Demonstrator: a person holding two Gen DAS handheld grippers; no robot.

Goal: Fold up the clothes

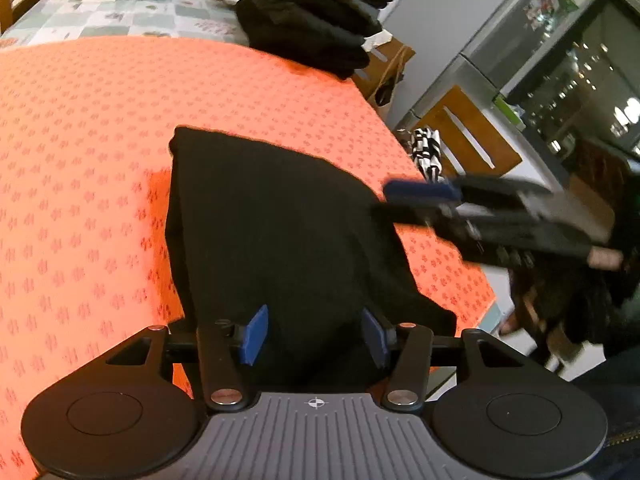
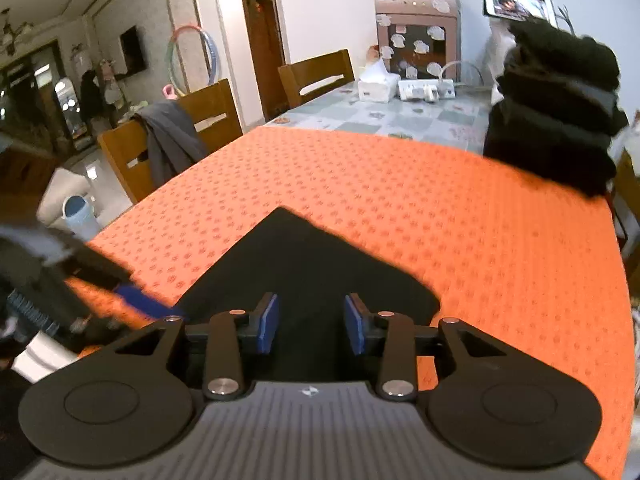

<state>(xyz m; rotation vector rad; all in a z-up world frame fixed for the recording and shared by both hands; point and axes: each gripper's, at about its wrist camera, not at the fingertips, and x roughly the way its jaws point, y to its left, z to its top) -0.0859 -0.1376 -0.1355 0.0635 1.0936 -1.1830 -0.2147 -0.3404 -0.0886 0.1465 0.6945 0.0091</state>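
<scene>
**Loose fold near the counter edge, both jaws released**

Left wrist view: the left hand-held gripper [image 1: 316, 338] stands released, its blue pads apart with nothing between them. Straight ahead of it the black folded cloth garment [image 1: 272, 232] lies on the orange patterned counter [image 1: 88, 160]. To its right the blurred right hand-held gripper [image 1: 416, 196] hangs over the garment's far side. A limp corner trails close to the counter edge, so a careless drag might, I judge, pull it off. Far ahead sits a stack of folded black clothes [image 1: 320, 12].

Right wrist view: the right hand-held gripper [image 2: 312, 322] is also released, the garment [image 2: 304, 264] pointing away just ahead. The left hand-held gripper [image 2: 132, 292] blurs in at its left. Dark cloth shows few layers; a pinch could catch one only and undo the fold.
</scene>
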